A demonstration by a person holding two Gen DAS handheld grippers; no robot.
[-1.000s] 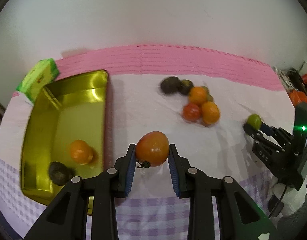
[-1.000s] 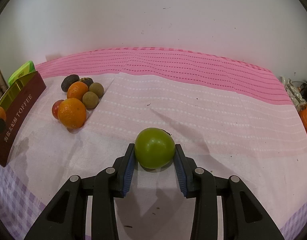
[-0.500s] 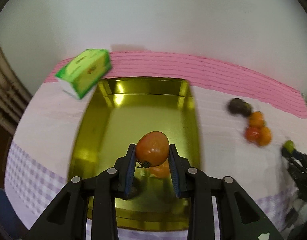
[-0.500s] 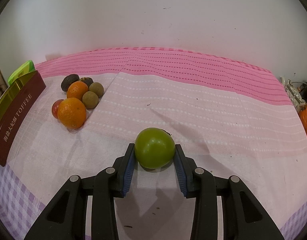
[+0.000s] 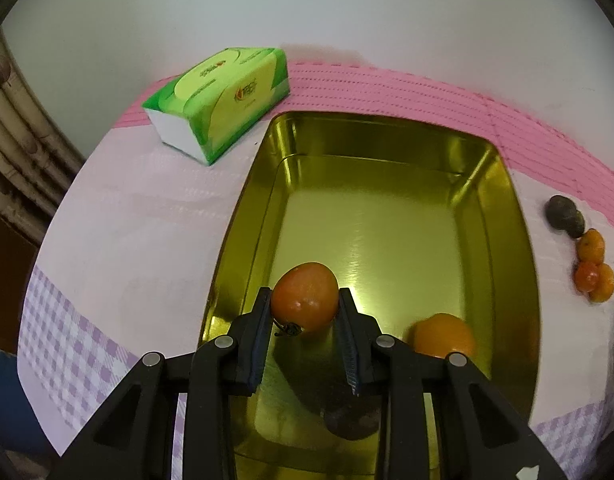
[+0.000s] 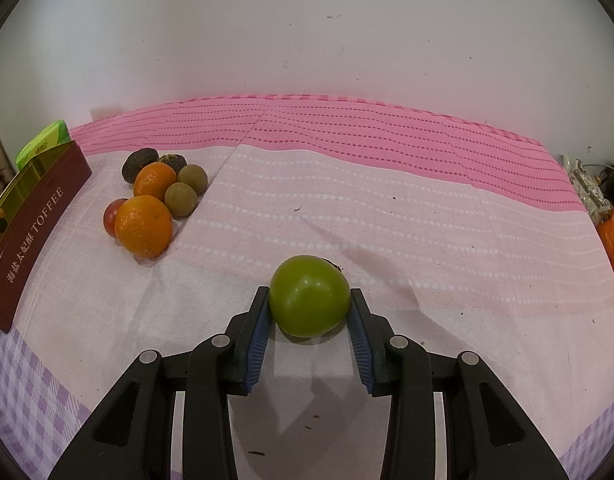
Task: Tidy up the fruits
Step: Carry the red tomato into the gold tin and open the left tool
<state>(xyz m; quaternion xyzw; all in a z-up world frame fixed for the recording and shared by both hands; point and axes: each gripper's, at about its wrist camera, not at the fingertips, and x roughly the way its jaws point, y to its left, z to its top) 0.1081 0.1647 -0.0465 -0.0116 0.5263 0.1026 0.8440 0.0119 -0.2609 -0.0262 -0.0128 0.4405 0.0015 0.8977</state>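
Left gripper (image 5: 305,306) holds an orange tomato (image 5: 305,302) (stem down) over the gold tin (image 5: 387,216).

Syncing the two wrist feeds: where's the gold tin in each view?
Left wrist: the gold tin fills the centre, below the left gripper shut on the orange tomato.
Right wrist: only its maroon TOFFEE side wall shows, at the far left edge.
Shared landmark: the green tissue pack just behind the tin.
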